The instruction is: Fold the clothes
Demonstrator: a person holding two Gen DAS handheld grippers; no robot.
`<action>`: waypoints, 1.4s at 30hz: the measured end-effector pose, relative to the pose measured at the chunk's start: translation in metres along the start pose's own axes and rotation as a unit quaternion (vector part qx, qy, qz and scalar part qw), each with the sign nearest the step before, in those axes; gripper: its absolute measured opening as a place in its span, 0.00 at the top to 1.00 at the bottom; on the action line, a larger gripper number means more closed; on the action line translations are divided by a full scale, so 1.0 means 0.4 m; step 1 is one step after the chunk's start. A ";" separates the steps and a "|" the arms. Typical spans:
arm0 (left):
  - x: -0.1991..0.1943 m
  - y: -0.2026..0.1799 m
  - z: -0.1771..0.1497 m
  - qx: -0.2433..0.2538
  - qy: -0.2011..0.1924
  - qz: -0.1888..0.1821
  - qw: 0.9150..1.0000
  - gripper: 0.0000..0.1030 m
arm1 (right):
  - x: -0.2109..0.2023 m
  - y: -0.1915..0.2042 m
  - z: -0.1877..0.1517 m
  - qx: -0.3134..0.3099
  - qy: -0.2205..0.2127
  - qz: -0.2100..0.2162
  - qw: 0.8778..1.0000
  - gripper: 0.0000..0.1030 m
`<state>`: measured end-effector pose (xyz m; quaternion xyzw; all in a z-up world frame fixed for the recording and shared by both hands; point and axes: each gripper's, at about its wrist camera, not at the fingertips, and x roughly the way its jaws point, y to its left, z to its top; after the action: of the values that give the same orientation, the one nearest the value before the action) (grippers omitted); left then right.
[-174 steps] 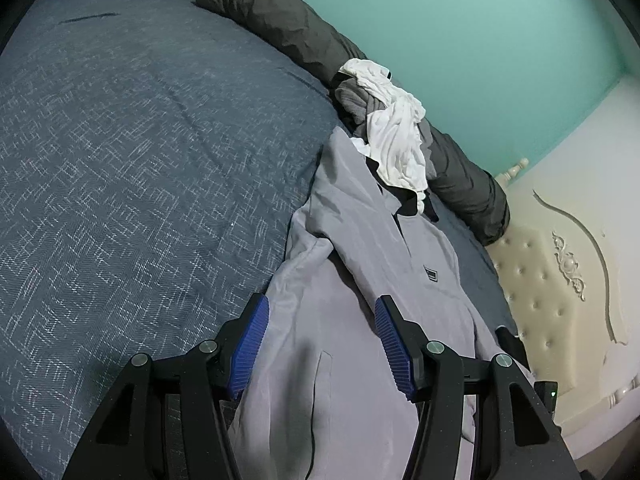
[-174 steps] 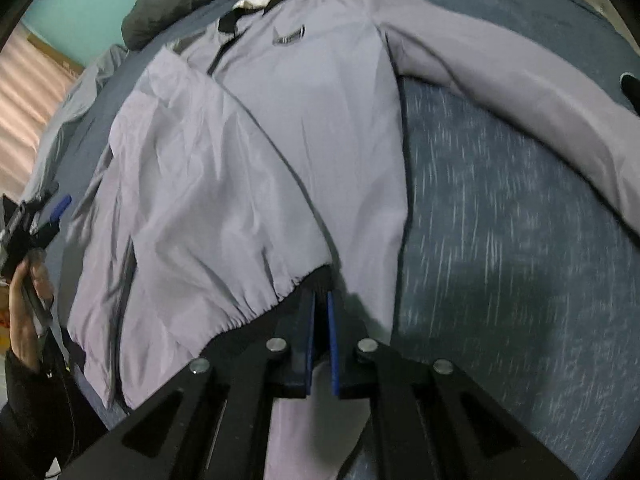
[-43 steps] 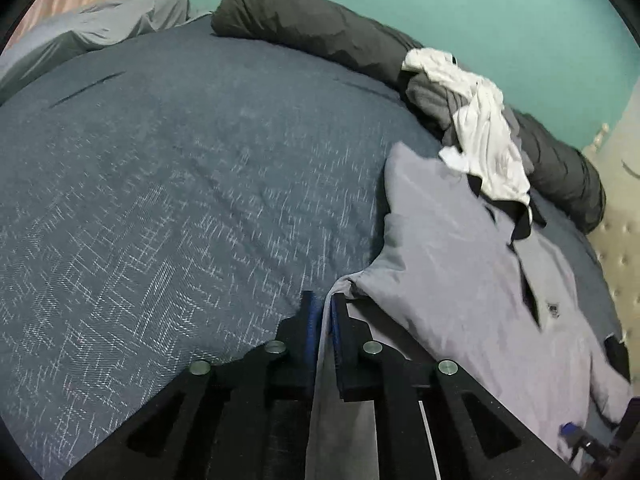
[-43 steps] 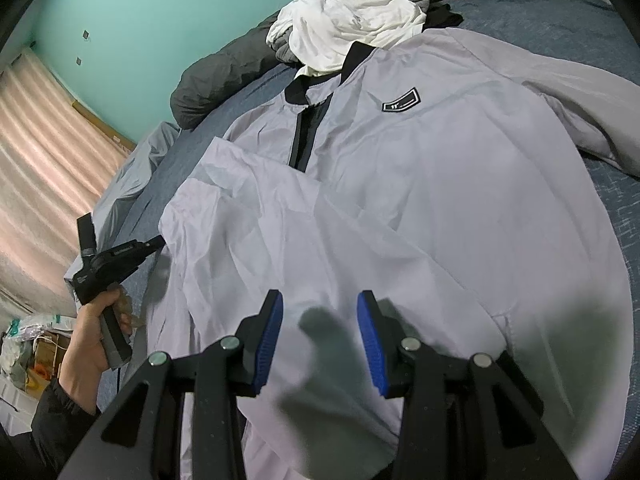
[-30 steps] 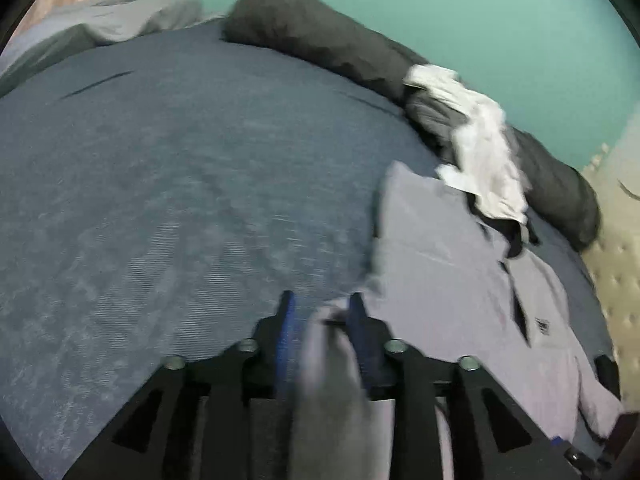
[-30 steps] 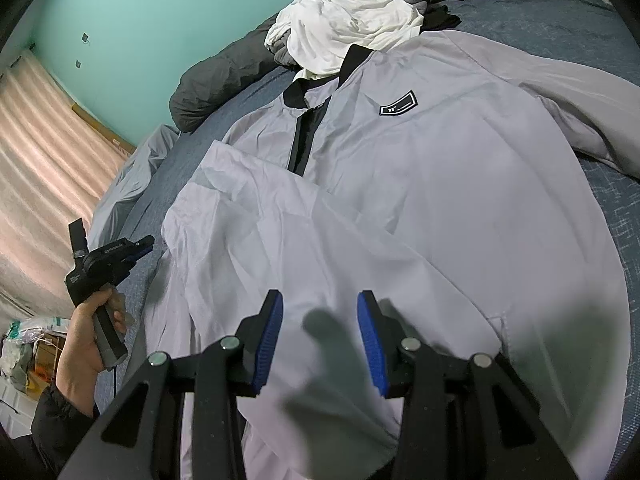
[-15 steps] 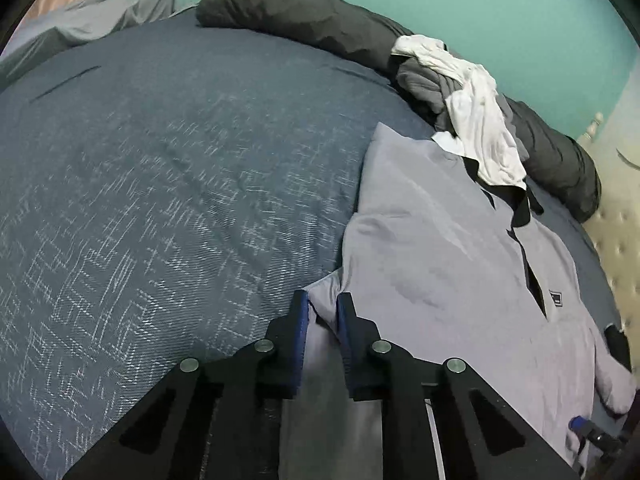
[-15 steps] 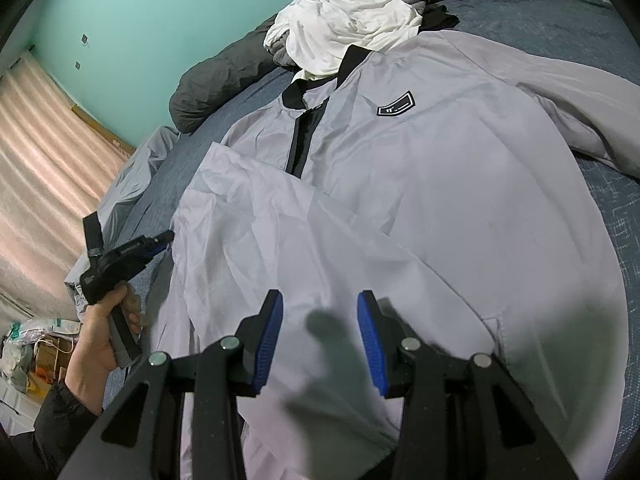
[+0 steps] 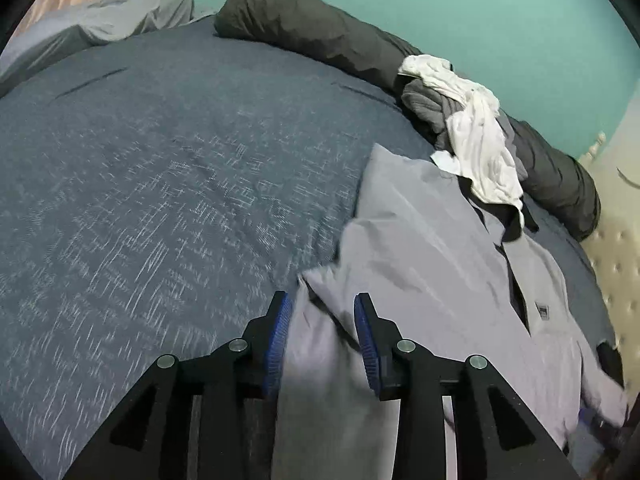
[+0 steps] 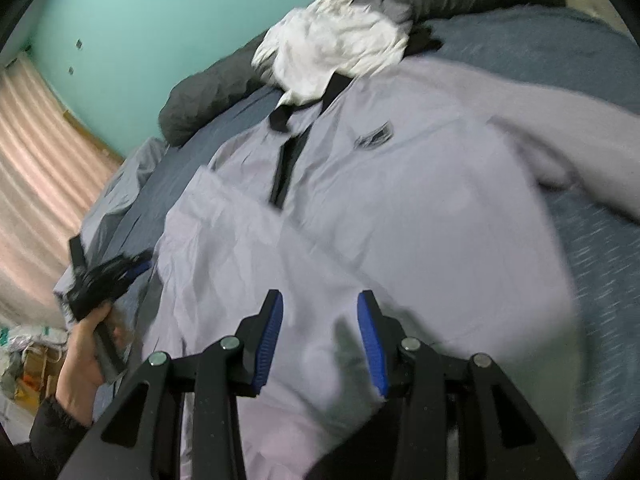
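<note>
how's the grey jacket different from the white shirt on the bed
The grey jacket is spread nearly flat across the bed with one sleeve folded over its front; the white shirt is bunched in a crumpled heap. The jacket has a black collar and a chest patch; the shirt looks plain. The jacket covers far more of the bed. The shirt overlaps the jacket's collar. Neither is held.

Each camera is riding on a tool, looking forward and down close over the bed (image 9: 160, 168). Both views are sharing the grey jacket (image 9: 432, 248) and white clothes heap (image 10: 336, 40) (seen from opposite sides).
</note>
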<state>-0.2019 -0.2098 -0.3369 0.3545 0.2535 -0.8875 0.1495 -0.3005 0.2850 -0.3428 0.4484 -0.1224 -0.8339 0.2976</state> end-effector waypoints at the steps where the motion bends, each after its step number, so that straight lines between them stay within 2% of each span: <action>1: -0.011 -0.004 -0.012 0.004 0.003 -0.001 1.000 0.59 | -0.014 -0.013 0.006 0.002 -0.002 -0.013 1.000 0.59; 3: -0.032 -0.007 -0.040 0.008 0.011 -0.005 1.000 0.57 | -0.036 -0.045 0.007 0.014 0.000 -0.031 0.999 0.47; 4: -0.040 -0.006 -0.052 0.009 0.014 -0.007 1.000 0.57 | -0.047 -0.061 0.007 0.021 0.002 -0.039 0.999 0.46; 9: -0.078 0.006 -0.102 0.009 0.028 -0.018 0.999 0.57 | -0.056 -0.112 -0.032 0.041 0.044 -0.033 0.998 0.46; 12: -0.092 0.012 -0.111 0.008 0.028 -0.020 0.999 0.57 | -0.042 -0.101 -0.065 0.022 0.073 -0.016 0.997 0.46; 14: -0.100 0.019 -0.115 0.005 0.028 -0.020 0.999 0.57 | -0.032 -0.097 -0.078 0.018 0.087 0.000 0.996 0.53; 15: -0.104 0.023 -0.116 0.004 0.028 -0.020 0.999 0.57 | -0.025 -0.096 -0.083 0.016 0.094 0.003 0.995 0.68; 16: -0.107 0.027 -0.117 0.003 0.029 -0.020 0.999 0.57 | -0.021 -0.096 -0.089 0.017 0.099 -0.001 0.995 0.88; 17: -0.109 0.032 -0.117 0.001 0.030 -0.021 0.999 0.57 | -0.018 -0.097 -0.095 0.019 0.104 -0.007 0.994 0.95; 23: -0.114 0.053 -0.108 -0.010 0.033 -0.029 0.999 0.57 | -0.135 -0.076 -0.125 0.031 0.081 0.011 0.996 0.95; 27: -0.115 0.064 -0.099 -0.015 0.033 -0.035 0.999 0.57 | -0.170 -0.055 -0.165 0.012 0.087 -0.008 0.996 0.95; 31: -0.110 0.080 -0.088 -0.024 0.033 -0.037 0.999 0.56 | -0.130 -0.071 -0.201 0.025 0.125 -0.037 0.991 0.95; 35: -0.097 0.097 -0.069 -0.029 0.032 -0.038 0.998 0.55 | -0.123 -0.062 -0.205 0.010 0.131 -0.048 0.990 0.95; 38: -0.077 0.101 -0.050 -0.027 0.033 -0.041 0.998 0.53 | -0.122 -0.073 -0.193 0.015 0.130 -0.037 0.991 0.95; 41: -0.055 0.098 -0.027 -0.023 0.031 -0.042 0.998 0.51 | -0.130 -0.083 -0.187 0.026 0.121 -0.040 0.992 0.91; 42: -0.048 0.095 -0.019 -0.021 0.031 -0.044 0.998 0.50 | -0.135 -0.086 -0.182 0.031 0.112 -0.048 0.992 0.83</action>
<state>-0.1673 -0.2354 -0.3414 0.3667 0.2920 -0.8764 0.1101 -0.2312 0.3495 -0.3640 0.5533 -0.0927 -0.7876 0.2548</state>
